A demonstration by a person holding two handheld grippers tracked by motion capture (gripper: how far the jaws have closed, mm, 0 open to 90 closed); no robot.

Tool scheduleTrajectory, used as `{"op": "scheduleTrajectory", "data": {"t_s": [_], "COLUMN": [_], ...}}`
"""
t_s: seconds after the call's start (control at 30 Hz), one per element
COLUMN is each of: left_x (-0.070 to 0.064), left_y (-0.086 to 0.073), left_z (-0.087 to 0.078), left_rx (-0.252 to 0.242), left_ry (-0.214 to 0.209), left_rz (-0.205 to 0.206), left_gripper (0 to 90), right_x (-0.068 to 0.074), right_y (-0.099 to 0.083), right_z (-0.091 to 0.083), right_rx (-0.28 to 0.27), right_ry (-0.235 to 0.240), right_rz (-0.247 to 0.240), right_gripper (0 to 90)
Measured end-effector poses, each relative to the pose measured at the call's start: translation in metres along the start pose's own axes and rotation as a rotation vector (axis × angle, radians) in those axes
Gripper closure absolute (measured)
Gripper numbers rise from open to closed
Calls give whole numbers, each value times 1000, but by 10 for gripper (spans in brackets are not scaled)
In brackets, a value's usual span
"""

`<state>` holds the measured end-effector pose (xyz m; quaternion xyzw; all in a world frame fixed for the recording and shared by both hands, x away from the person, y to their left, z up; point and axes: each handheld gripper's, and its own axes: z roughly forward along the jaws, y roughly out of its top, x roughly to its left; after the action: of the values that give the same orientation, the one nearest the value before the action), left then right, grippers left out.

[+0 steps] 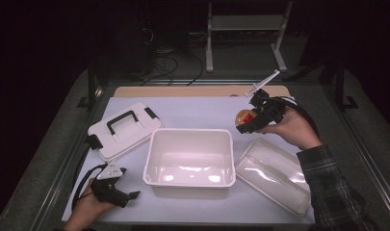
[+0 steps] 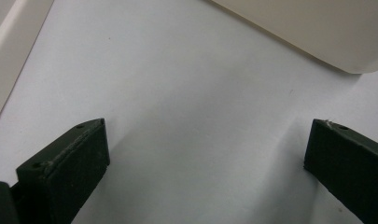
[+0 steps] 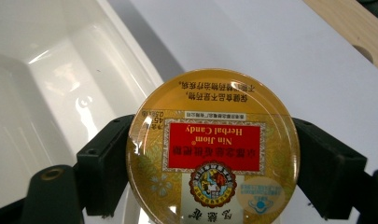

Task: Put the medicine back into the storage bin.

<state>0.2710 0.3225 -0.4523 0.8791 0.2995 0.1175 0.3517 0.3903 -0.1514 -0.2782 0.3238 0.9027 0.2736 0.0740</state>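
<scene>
A round yellow candy tin (image 3: 213, 148) with a red label reading "Nin Jiom Herbal Candy" sits clamped between the two black jaws of the right gripper (image 1: 249, 120), one jaw pressed to each side of its rim. In the high view the tin (image 1: 244, 118) is held up off the table, just beyond the far right corner of the open white bin (image 1: 188, 163).

The right gripper view shows the tin's printed lid upside down, with the bin's glossy inner wall (image 3: 46, 88) at the left and the white table surface (image 3: 252, 42) behind; a strip of bare wood (image 3: 350, 28) runs along the upper right. The high view shows the wider layout: a white lid with a black handle (image 1: 123, 129) lies left of the bin, and a clear lid (image 1: 274, 173) lies on the table to its right, near the person's plaid sleeve (image 1: 332, 192).

The left gripper (image 1: 116, 191) rests low at the near left corner of the table, its jaws spread wide with nothing between them. Its own view shows bare white tabletop between the jaws, the bin's outer wall (image 2: 308, 32) at the upper right, and the edge of the handled lid (image 2: 9, 60) at the left.
</scene>
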Motion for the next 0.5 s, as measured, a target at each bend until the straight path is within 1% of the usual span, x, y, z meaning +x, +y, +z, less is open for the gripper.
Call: {"op": "scheduleTrajectory", "data": {"t_s": [0.1, 0.13, 0.17, 0.2, 0.23, 0.27, 0.3, 0.33, 0.37, 0.4, 0.47, 0.5], "left_x": [0, 0, 0, 0, 0, 0, 0, 0, 0, 0, 0, 0], "left_y": [0, 0, 0, 0, 0, 0, 0, 0, 0, 0, 0, 0], "left_z": [0, 0, 0, 0, 0, 0, 0, 0, 0, 0, 0, 0], "left_rx": [0, 0, 0, 0, 0, 0, 0, 0, 0, 0, 0, 0], "left_ry": [0, 0, 0, 0, 0, 0, 0, 0, 0, 0, 1, 0], "left_rz": [0, 0, 0, 0, 0, 0, 0, 0, 0, 0, 0, 0], "left_gripper": [0, 0, 0, 0, 0, 0, 0, 0, 0, 0, 0, 0], "right_x": [6, 12, 16, 16, 22, 22, 28, 28, 35, 35, 41, 47], "right_y": [3, 6, 7, 7, 10, 10, 13, 13, 16, 16, 19, 21], "right_z": [-1, -2, -2, -2, -2, -2, -2, -2, -2, -2, -1, 2], "right_rx": [-2, -3, -4, -4, -5, -5, -10, -10, -13, -13, -12, -8], "right_ry": [6, 19, 24, 24, 34, 34, 46, 46, 59, 59, 67, 74], "right_rz": [-19, -41, -50, -50, -79, -79, -101, -101, -129, -129, -147, -175], "right_gripper": [199, 199, 199, 199, 199, 199, 199, 199, 199, 199, 199, 199]}}
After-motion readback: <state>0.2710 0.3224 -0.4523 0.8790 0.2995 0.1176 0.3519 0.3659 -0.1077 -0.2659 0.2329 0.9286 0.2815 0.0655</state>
